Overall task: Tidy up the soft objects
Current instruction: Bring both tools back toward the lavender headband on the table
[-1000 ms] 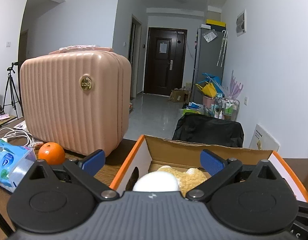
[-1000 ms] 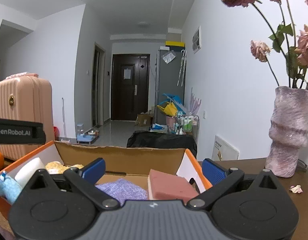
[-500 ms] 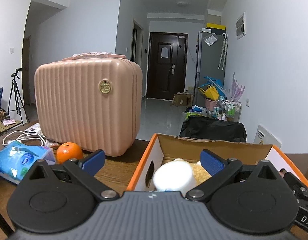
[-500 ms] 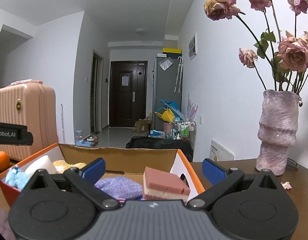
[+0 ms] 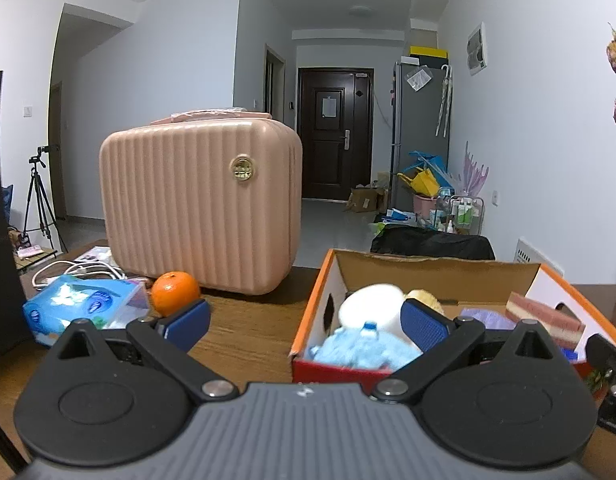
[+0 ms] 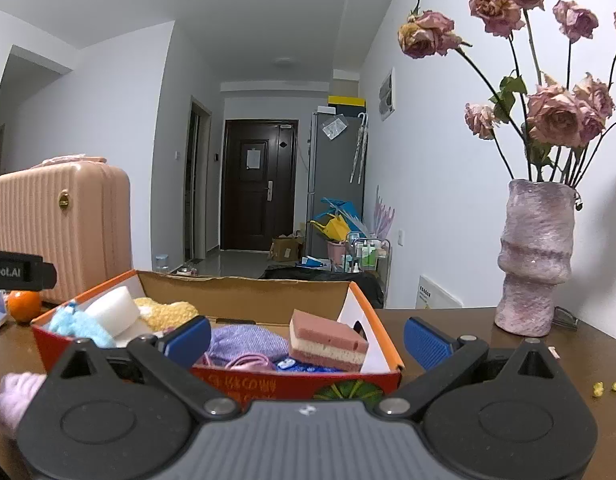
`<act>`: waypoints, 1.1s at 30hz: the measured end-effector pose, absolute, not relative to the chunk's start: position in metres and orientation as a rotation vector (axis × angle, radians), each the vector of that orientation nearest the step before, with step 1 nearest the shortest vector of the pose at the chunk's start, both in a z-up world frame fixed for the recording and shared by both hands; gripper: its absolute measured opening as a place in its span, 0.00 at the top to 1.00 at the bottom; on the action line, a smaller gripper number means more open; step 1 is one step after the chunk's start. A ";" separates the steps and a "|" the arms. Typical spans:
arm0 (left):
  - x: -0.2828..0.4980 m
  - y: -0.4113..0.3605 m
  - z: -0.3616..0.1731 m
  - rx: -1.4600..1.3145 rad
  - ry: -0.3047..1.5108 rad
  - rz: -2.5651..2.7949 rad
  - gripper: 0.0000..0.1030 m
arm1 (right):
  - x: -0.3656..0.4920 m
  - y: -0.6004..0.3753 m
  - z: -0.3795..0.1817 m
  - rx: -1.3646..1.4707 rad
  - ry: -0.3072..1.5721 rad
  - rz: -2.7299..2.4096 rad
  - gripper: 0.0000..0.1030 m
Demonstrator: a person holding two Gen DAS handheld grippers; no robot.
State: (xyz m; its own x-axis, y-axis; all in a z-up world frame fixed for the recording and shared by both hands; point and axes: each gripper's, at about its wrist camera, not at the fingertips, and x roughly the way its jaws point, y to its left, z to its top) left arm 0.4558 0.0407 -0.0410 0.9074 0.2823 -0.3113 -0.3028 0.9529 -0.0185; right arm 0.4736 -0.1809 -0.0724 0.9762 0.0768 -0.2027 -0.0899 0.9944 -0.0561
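Pink fluffy item lies outside the box, low and left of the right tongs.

Both the left tongs (image 5: 304,322) and right tongs (image 6: 306,338) gape wide, holding nothing. The cardboard box (image 6: 244,286) already holds sponges and plush; one pink fuzzy piece (image 6: 12,398) rests on the desk (image 6: 507,360), probably nearer the left tongs.

Both grippers (image 5: 306,326) (image 6: 307,338) had black linkage arms, silver screws (image 5: 214,388), blue ribbed pads (image 6: 425,342) and a grey ridged body (image 5: 304,432)
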 end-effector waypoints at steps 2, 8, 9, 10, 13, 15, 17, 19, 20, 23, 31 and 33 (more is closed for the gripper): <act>0.448 0.043 -0.042 -0.067 0.314 0.303 0.00 | 0.466 -0.181 -0.073 -0.070 0.202 0.083 0.00; 0.425 0.050 -0.043 -0.066 0.319 0.300 0.00 | 0.443 -0.183 -0.074 -0.074 0.212 0.086 0.00; 0.421 0.050 -0.044 -0.064 0.320 0.301 0.00 | 0.439 -0.183 -0.074 -0.075 0.214 0.088 0.00; 0.416 0.051 -0.044 -0.062 0.321 0.300 0.00 | 0.435 -0.183 -0.075 -0.076 0.215 0.089 0.00; 0.403 0.053 -0.045 -0.058 0.326 0.296 0.00 | 0.423 -0.183 -0.075 -0.079 0.217 0.093 0.00; 0.396 0.055 -0.047 -0.048 0.331 0.295 0.00 | 0.415 -0.183 -0.075 -0.080 0.220 0.097 0.00; 0.389 0.056 -0.048 -0.040 0.333 0.295 0.00 | 0.407 -0.183 -0.076 -0.083 0.225 0.102 0.00; 0.382 0.058 -0.049 -0.036 0.337 0.289 0.00 | 0.400 -0.183 -0.076 -0.087 0.229 0.108 0.00; 0.378 0.059 -0.050 -0.034 0.337 0.286 0.00 | 0.396 -0.183 -0.076 -0.089 0.232 0.112 0.00; 0.366 0.061 -0.051 -0.023 0.340 0.276 0.00 | 0.385 -0.183 -0.076 -0.096 0.239 0.125 0.00; 0.333 0.064 -0.055 -0.001 0.342 0.245 0.00 | 0.362 -0.181 -0.078 -0.122 0.264 0.147 0.00; 0.328 0.066 -0.055 0.001 0.343 0.236 0.00 | 0.356 -0.180 -0.078 -0.122 0.273 0.156 0.00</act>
